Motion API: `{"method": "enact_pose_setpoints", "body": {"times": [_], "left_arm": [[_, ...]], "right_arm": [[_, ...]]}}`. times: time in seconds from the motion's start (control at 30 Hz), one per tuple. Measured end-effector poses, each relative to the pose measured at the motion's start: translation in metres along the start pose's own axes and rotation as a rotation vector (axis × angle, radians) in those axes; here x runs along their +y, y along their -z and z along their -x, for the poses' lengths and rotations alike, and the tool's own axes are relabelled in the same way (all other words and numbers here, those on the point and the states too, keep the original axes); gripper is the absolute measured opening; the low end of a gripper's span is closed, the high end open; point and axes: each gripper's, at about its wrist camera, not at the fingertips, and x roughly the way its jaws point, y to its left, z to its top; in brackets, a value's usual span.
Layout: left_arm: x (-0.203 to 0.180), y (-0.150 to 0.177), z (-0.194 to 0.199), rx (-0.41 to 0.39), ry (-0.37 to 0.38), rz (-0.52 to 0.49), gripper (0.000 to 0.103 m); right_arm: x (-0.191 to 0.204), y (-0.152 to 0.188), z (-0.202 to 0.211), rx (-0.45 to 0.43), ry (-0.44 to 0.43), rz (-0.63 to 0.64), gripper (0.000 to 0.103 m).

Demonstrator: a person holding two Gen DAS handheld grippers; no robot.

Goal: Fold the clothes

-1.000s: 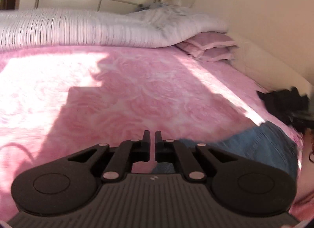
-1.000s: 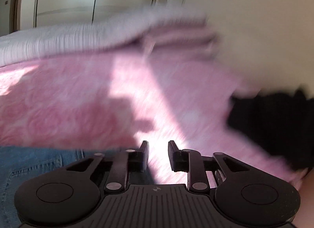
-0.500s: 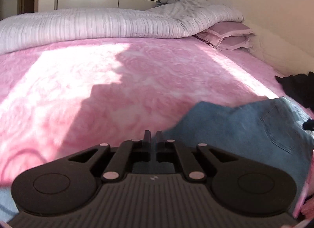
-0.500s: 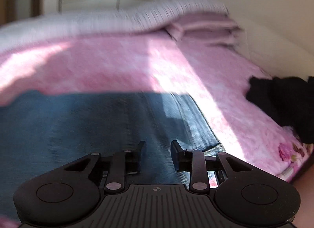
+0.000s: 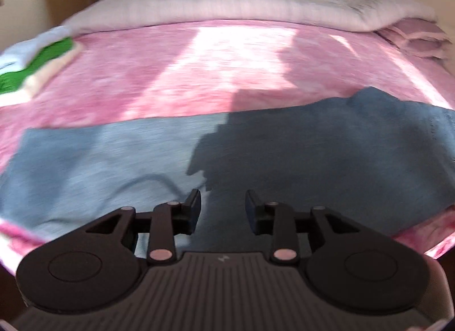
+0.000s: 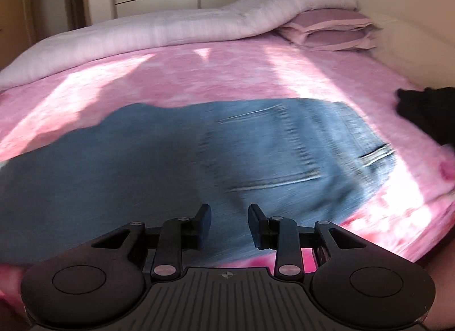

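Note:
A pair of blue jeans (image 5: 256, 154) lies spread flat across the near part of the pink bed, also in the right wrist view (image 6: 199, 154), waist and pocket end toward the right. My left gripper (image 5: 222, 203) is open and empty, just above the jeans' near edge. My right gripper (image 6: 226, 217) is open and empty, above the jeans near the pocket area. Both views are motion-blurred.
The pink blanket (image 5: 227, 60) covers the bed. A rolled white duvet (image 6: 170, 29) and pink pillows (image 6: 332, 29) lie at the far side. Folded green and white clothes (image 5: 34, 63) sit at the far left. A black garment (image 6: 429, 111) lies at the right edge.
My left gripper was shut on the jeans and has opened, letting go. The jeans now lie spread flat. My right gripper has opened wider. Both grippers have pulled back toward the near edge.

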Motion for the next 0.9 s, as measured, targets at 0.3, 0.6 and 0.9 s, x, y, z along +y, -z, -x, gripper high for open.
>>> {"method": "enact_pose_setpoints", "body": {"times": [0.3, 0.6, 0.9], "left_arm": [[0.033, 0.035, 0.044, 0.003, -0.146, 0.032, 0.036], [0.033, 0.053, 0.079, -0.041, -0.123, 0.026, 0.039], [0.035, 0.06, 0.095, -0.066, -0.109, 0.025, 0.04]], "right_arm": [[0.053, 0.027, 0.028, 0.032, -0.07, 0.037, 0.038], [0.065, 0.039, 0.064, -0.006, -0.086, 0.055, 0.043], [0.064, 0.044, 0.089, -0.04, -0.075, 0.044, 0.046]]}}
